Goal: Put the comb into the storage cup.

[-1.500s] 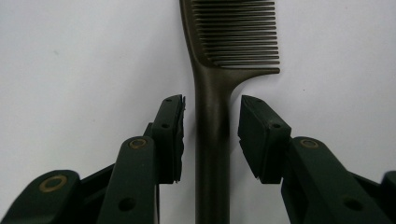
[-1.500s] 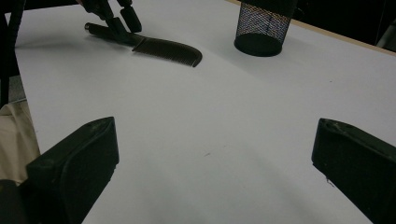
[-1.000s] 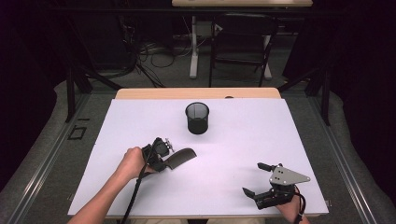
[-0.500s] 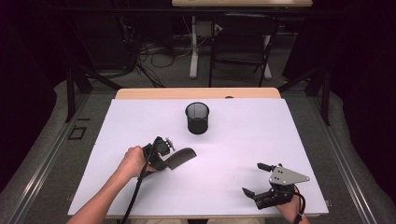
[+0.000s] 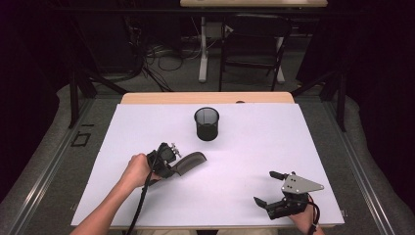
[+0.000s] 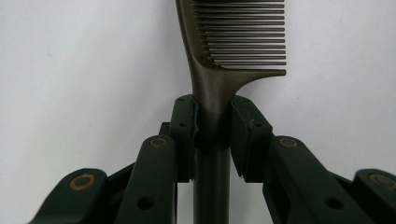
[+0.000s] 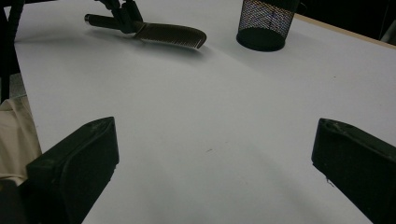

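Observation:
A dark comb [image 5: 190,162] lies low over the white table at left of centre, its teeth end pointing toward the right. My left gripper [image 5: 172,166] is shut on the comb's handle [image 6: 212,112], both pads pressing its sides just below the teeth. A black mesh cup [image 5: 206,123] stands upright at the middle back of the table, also seen in the right gripper view [image 7: 266,21]. My right gripper [image 5: 266,187] rests at the front right, open, with bare table between its jaws [image 7: 210,154]. The comb [image 7: 170,35] shows far off in that view.
The white table sheet [image 5: 254,147] ends in a wooden strip [image 5: 205,98] at the back. Beyond it stand table legs, cables and a chair frame on the floor. A cable trails from the left gripper along the forearm.
The left gripper and comb have shifted very slightly. The right gripper has not moved.

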`<control>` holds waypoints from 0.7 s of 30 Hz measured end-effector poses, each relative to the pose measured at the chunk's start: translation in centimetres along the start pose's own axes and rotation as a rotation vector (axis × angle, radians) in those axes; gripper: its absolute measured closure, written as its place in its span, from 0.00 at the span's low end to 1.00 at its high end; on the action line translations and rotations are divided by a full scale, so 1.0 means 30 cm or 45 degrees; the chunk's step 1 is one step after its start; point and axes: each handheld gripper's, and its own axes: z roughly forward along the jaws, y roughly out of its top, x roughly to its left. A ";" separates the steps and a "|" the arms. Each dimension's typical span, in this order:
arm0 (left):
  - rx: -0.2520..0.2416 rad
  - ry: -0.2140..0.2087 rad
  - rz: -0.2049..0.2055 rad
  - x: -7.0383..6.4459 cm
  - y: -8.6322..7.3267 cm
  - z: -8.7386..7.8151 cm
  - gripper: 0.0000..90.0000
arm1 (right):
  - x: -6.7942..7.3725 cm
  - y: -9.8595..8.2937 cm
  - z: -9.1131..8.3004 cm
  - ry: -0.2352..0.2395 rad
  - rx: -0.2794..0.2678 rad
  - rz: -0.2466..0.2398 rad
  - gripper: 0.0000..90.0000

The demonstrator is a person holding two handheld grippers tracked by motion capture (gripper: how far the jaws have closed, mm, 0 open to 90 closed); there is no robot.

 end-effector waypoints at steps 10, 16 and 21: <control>-0.149 0.024 0.002 -0.004 -0.036 -0.049 0.80 | 0.000 -0.001 0.002 -0.004 0.001 0.004 0.00; -0.210 0.035 -0.006 -0.009 -0.048 -0.068 0.80 | 0.000 -0.001 0.003 -0.004 0.001 0.003 0.00; -0.291 0.045 -0.028 -0.014 -0.058 -0.080 0.80 | -0.001 -0.001 0.003 -0.006 0.002 0.006 0.00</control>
